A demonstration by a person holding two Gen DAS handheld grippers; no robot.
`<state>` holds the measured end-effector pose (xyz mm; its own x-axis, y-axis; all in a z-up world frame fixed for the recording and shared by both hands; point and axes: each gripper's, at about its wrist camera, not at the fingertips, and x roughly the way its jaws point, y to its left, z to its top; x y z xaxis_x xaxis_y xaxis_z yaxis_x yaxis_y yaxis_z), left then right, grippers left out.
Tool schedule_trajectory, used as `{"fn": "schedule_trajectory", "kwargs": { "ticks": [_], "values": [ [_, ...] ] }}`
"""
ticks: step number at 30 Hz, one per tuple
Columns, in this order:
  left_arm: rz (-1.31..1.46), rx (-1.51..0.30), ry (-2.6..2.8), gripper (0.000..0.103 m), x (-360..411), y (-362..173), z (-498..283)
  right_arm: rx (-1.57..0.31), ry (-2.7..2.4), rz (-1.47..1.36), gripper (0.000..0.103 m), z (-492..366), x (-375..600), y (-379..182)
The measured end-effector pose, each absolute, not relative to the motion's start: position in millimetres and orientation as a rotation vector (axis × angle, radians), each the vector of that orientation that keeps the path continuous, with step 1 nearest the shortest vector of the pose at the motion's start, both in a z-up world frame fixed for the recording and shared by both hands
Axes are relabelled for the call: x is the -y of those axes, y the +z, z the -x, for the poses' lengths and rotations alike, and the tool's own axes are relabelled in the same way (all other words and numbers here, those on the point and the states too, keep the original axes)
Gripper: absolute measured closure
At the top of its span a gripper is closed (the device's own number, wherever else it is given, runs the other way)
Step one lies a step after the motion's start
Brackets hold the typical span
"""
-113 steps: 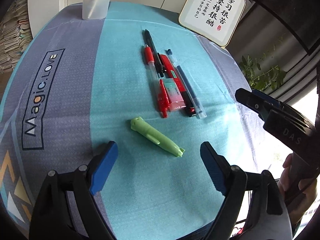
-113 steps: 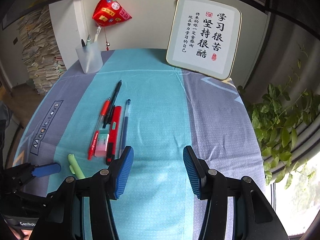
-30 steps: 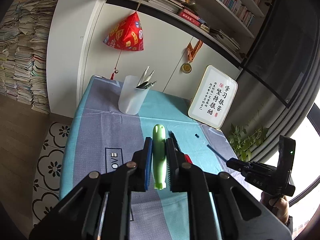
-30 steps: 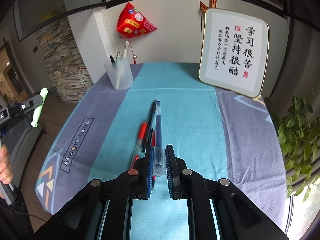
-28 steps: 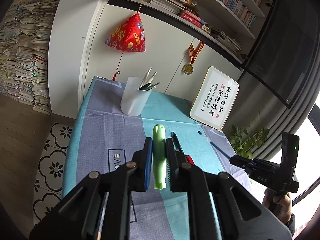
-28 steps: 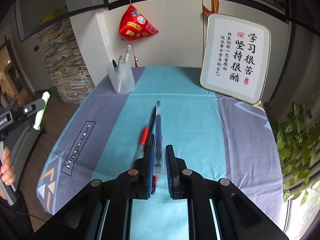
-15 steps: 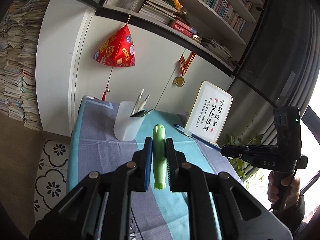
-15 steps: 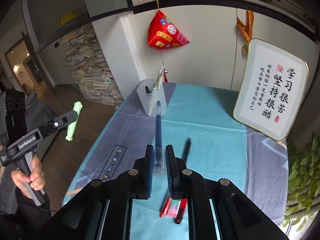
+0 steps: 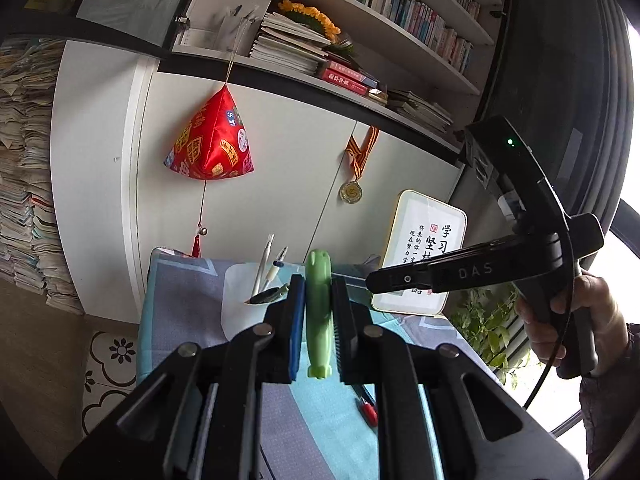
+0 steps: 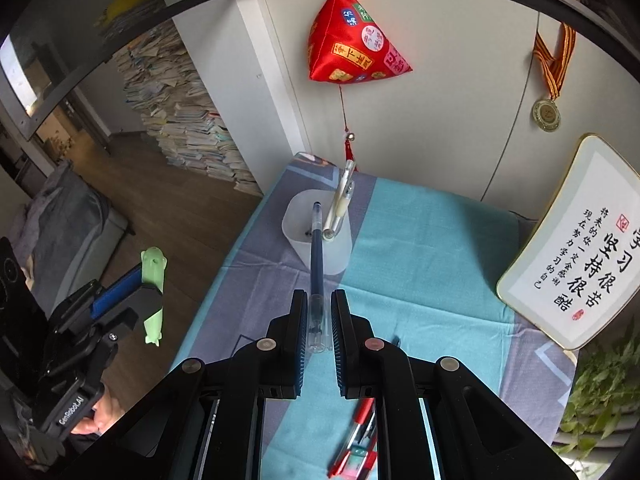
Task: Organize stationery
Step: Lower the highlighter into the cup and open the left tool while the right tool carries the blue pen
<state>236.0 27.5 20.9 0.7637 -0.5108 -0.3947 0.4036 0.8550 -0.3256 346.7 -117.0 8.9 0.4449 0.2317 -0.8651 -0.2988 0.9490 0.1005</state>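
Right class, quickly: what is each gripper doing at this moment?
Left gripper: shut on the green pen.
Right gripper: shut on the blue pen.

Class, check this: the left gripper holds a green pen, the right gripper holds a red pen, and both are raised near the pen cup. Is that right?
One error: the right gripper holds a blue pen, not red, as the right wrist view shows. The left gripper does hold the green pen near the pen cup.
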Motion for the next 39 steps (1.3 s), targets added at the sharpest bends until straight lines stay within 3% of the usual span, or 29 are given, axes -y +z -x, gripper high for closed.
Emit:
{"fn": "schedule_trajectory", "kwargs": {
  "ticks": [16,22,36,39],
  "values": [
    [0.416,-0.438,-0.464,0.092,-37.2,-42.4,-348.1,-1.163,0.278,0.116,0.090,-394.5,105.1,-6.9],
    [0.515,-0.462,-0.457,0.092,-42.0,-70.1,-362.5,-1.195,0.283,0.141,0.090,-397.1,101.1,-16.3],
    [0.434,-0.475,-0.428,0.091,-30.9,-88.4,-364.3,-1.233,0.279,0.184,0.090,-398.6,87.8,-18.5],
    [0.427,-0.476,-0.428,0.086,-29.6,-86.7,-363.8,-1.225,0.284,0.150,0.090,-406.3,88.1,-19.1]
  ]
}}
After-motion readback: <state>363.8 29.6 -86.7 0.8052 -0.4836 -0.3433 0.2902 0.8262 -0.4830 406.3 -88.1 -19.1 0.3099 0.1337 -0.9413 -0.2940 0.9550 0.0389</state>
